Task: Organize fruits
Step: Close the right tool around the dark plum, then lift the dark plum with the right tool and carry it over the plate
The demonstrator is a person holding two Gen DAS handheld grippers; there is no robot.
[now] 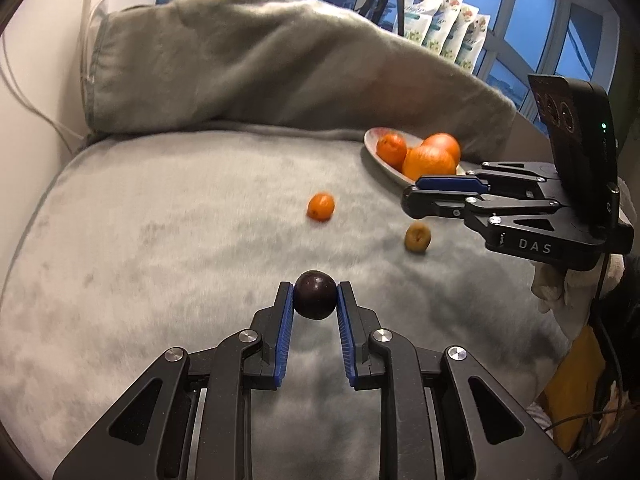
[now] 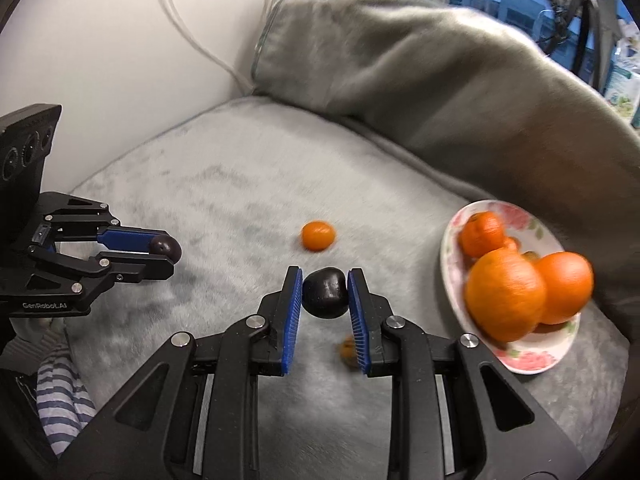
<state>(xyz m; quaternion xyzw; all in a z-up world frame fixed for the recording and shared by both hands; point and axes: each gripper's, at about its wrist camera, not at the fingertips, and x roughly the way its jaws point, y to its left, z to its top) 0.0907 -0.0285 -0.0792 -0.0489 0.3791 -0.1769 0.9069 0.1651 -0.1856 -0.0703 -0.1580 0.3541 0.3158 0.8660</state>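
Observation:
My left gripper point(image 1: 315, 295) is shut on a dark round plum point(image 1: 315, 295), held above the grey blanket; the right wrist view shows it at the left point(image 2: 168, 254) with the plum point(image 2: 165, 247) at its tips. The right gripper point(image 2: 325, 292) is shut on a second dark plum point(image 2: 325, 293); it appears at the right point(image 1: 416, 194) in the left wrist view. A flowered plate point(image 2: 532, 358) point(image 1: 374, 140) holds several oranges point(image 2: 505, 294) point(image 1: 430, 162). A small tangerine point(image 1: 321, 207) point(image 2: 318, 235) and a brownish fruit point(image 1: 417, 238) point(image 2: 346, 347) lie loose on the blanket.
A grey plush blanket point(image 1: 160, 240) covers the seat, with a bulky grey cushion point(image 1: 240, 60) behind it. White cables point(image 2: 192, 40) hang on the wall at the left. A striped sleeve point(image 2: 60, 392) shows at the lower left. Windows and snack bags point(image 1: 448, 20) stand at the back.

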